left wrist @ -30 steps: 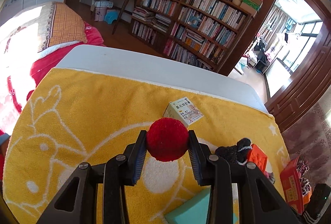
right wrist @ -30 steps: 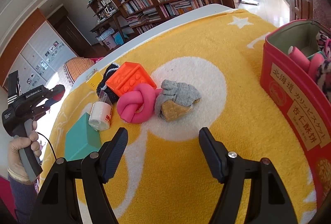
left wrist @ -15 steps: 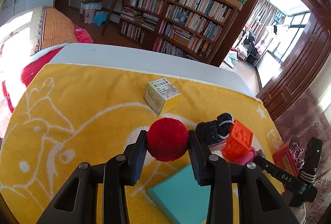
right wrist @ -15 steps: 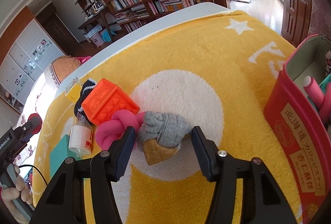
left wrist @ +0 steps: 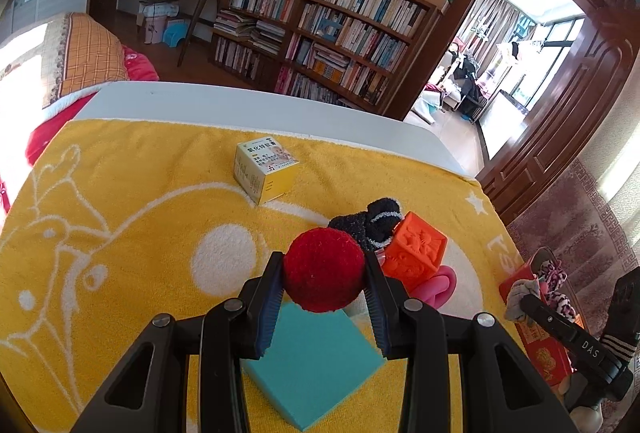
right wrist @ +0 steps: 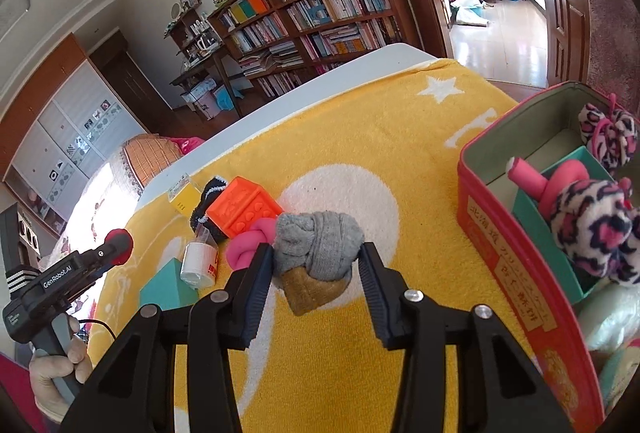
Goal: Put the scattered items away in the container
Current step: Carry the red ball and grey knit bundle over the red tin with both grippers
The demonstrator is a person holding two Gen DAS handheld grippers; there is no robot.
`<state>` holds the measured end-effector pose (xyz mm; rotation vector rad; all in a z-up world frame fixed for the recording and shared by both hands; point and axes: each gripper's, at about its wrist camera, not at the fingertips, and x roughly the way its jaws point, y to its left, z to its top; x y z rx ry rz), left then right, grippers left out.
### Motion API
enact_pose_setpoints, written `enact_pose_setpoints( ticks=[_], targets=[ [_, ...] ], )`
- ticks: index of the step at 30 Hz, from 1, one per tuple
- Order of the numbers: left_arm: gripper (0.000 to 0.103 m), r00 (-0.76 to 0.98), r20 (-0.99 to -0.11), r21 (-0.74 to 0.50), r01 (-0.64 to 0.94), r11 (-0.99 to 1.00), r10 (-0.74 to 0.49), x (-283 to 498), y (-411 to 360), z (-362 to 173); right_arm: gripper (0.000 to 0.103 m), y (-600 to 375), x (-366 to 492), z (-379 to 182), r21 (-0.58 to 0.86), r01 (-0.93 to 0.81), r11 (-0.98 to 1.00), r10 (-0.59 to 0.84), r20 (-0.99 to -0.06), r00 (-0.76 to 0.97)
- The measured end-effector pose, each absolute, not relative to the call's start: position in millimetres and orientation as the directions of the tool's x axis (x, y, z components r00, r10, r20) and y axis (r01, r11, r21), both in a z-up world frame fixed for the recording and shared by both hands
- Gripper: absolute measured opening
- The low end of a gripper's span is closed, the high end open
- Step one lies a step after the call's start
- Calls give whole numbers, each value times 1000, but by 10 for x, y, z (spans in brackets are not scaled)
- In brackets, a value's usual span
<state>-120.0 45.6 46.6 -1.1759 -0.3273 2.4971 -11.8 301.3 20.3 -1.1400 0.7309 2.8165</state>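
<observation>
Right gripper (right wrist: 316, 267): jaws have just been closing and now pinch the grey sock bundle (right wrist: 318, 245) from both sides; the bundle looks lifted a little off the towel, though the fisheye makes that hard to confirm.
Change since a second ago: the same jaws stood wide and empty over bare towel, with the bundle lying beyond them beside the pink knot (right wrist: 250, 239). Pick made; what remains for this item is the carry and drop.
Left gripper (left wrist: 324, 283): clamped on the red ball (left wrist: 323, 269), grip unchanged; it has travelled toward the clutter and now hangs above the teal block (left wrist: 316, 365).
Meaning for task: both hands loaded, so two items are ready for the container.
Container: red tin (right wrist: 516, 245) at the right edge of the yellow towel (right wrist: 360, 153), open-topped, already holding leopard-print plush pieces and a pink roll.
Left on towel: orange cube (left wrist: 416, 253), black sock (left wrist: 370, 225), small yellow box (left wrist: 266, 171), white bottle (right wrist: 198, 265), pink knot, teal block.
Open room: clear towel between the grey bundle and the tin wall; path to the right looks unobstructed.
Edges: tin rim stands high, so the load must clear it; free space inside appears to lie at the far end.
Risk: both hands converging on the tin could crowd each other.
</observation>
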Motion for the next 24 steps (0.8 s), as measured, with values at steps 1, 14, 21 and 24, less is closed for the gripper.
enact_pose_setpoints(
  ticks=[1, 14, 21, 24],
  targets=[
    [40, -585, -694, -353, -232, -906, 420, -1180, 504, 480, 48, 3062, -51, 258, 415, -188, -890, -145, -650, -746],
    [40, -516, -705, -331, -367, -870, 486, -924, 1342, 520, 48, 4187, 751, 718, 395, -399, -827, 107, -586, -803],
    [40, -470, -716, -325, -430, -842, 516, -776, 1777, 519, 53, 4669, 844, 672, 416, -467, -781, 141, -611, -779],
    [40, -461, -717, -312, -457, -833, 522, -717, 1947, 555, 56, 4787, 883, 615, 455, -467, -758, 120, -607, -785]
  ],
)
